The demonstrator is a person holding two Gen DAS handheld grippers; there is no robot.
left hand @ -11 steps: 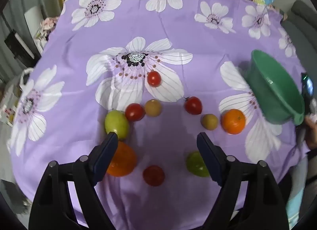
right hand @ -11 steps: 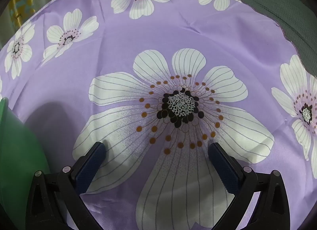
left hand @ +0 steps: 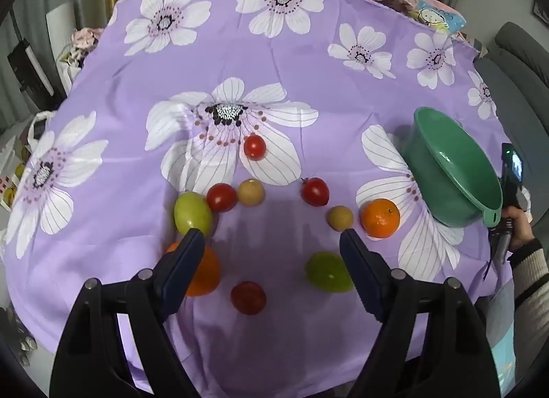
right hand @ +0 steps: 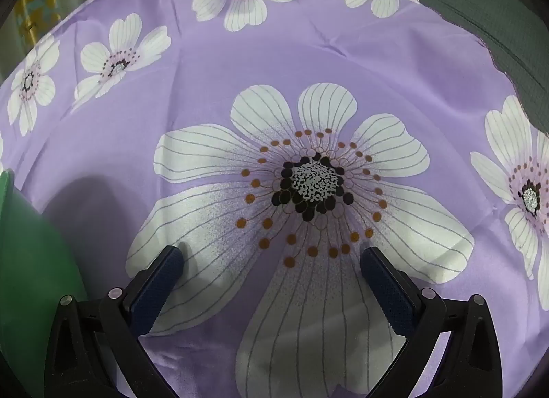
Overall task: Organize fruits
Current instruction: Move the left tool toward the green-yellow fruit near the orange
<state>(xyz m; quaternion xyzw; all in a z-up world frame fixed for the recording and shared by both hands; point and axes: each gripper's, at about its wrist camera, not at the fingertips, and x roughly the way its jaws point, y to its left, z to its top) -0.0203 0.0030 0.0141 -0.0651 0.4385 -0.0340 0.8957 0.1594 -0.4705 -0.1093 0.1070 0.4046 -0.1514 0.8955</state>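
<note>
Purple cloth printed with big white flowers [left hand: 226, 113] is covering the counter [left hand: 308, 65], and the fruit is lying scattered across its near half. Closest to me, the left claw [left hand: 271, 236] is hanging over the near edge, tilted steeply down, its blue pads spread wide with nothing between them. Just under it a red tomato [left hand: 248, 297] is sitting nearest the edge, with an orange [left hand: 206, 274] partly hidden behind the left pad and a green fruit [left hand: 327, 271] tucked against the right pad. Beyond those, a second green fruit [left hand: 192, 213] is lying with its long axis running up and to the left, touching another tomato [left hand: 221, 197]; a small brown fruit [left hand: 251, 192] is sitting just beside that. Further right a stemmed tomato [left hand: 314, 191], another brown fruit [left hand: 339, 218] and a second orange [left hand: 381, 218] are forming a loose row, and one more tomato [left hand: 254, 147] is resting alone on a petal. The green bowl [left hand: 453, 171] is standing tipped at the right, its mouth facing the fruit, beside the person's other hand [left hand: 518, 226]. The right claw [right hand: 271, 271] is hovering over bare cloth, equally wide open and empty. To my eye, the sensible move is centring the left claw over the nearest tomato and closing gently, since these round fruits are likely to roll if nudged.
</note>
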